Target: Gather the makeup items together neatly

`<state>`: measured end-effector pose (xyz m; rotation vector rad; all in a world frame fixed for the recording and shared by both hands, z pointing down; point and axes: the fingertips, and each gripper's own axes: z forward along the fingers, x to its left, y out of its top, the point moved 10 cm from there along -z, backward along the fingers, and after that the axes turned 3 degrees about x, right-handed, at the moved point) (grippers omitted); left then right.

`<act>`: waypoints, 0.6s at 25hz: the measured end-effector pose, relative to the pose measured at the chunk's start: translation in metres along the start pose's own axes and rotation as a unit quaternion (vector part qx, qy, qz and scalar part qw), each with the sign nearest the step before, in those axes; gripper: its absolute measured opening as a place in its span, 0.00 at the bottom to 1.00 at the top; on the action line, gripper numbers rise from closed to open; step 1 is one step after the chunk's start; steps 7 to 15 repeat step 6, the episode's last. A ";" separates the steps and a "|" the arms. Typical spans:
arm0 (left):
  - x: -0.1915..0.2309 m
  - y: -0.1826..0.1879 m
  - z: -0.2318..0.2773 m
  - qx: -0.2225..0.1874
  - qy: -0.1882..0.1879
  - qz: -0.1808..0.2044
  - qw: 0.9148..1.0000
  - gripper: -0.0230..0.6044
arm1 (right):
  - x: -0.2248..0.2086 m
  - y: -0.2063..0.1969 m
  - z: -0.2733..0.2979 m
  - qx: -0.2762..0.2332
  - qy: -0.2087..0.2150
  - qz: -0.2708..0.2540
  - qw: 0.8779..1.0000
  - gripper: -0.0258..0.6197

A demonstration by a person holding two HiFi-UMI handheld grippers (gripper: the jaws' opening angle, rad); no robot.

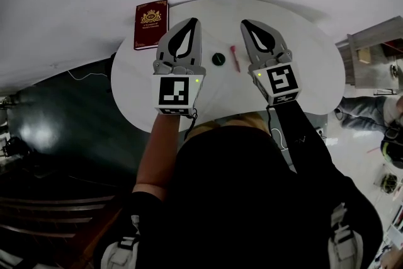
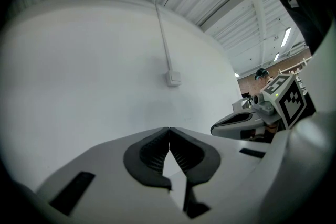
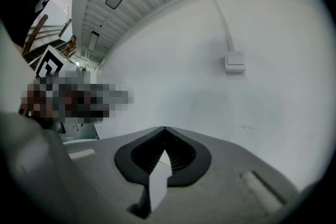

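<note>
Head view has our left gripper (image 1: pixel 192 22) and right gripper (image 1: pixel 245 24) clenched empty; dark round pot (image 1: pixel 218 59) and pink stick (image 1: pixel 235 58) lie between them, so we should open before lowering

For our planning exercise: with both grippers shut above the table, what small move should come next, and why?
Probably open the right gripper and lower it toward the red stick: it lies nearest that gripper, apart from the small dark round item, and the jaws are shut and empty.
</note>
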<state>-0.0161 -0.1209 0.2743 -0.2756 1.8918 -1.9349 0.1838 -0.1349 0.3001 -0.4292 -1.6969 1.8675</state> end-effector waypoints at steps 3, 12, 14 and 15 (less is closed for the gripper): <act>0.000 0.000 -0.002 -0.001 0.001 -0.001 1.000 0.05 | 0.002 0.000 0.000 0.001 0.003 0.001 1.000 0.05; 0.001 -0.001 -0.003 -0.002 0.002 -0.002 1.000 0.05 | 0.003 0.000 -0.001 0.002 0.004 0.000 1.000 0.05; 0.001 -0.001 -0.003 -0.002 0.002 -0.002 1.000 0.05 | 0.003 0.000 -0.001 0.002 0.004 0.000 1.000 0.05; 0.001 -0.001 -0.003 -0.002 0.002 -0.002 1.000 0.05 | 0.003 0.000 -0.001 0.002 0.004 0.000 1.000 0.05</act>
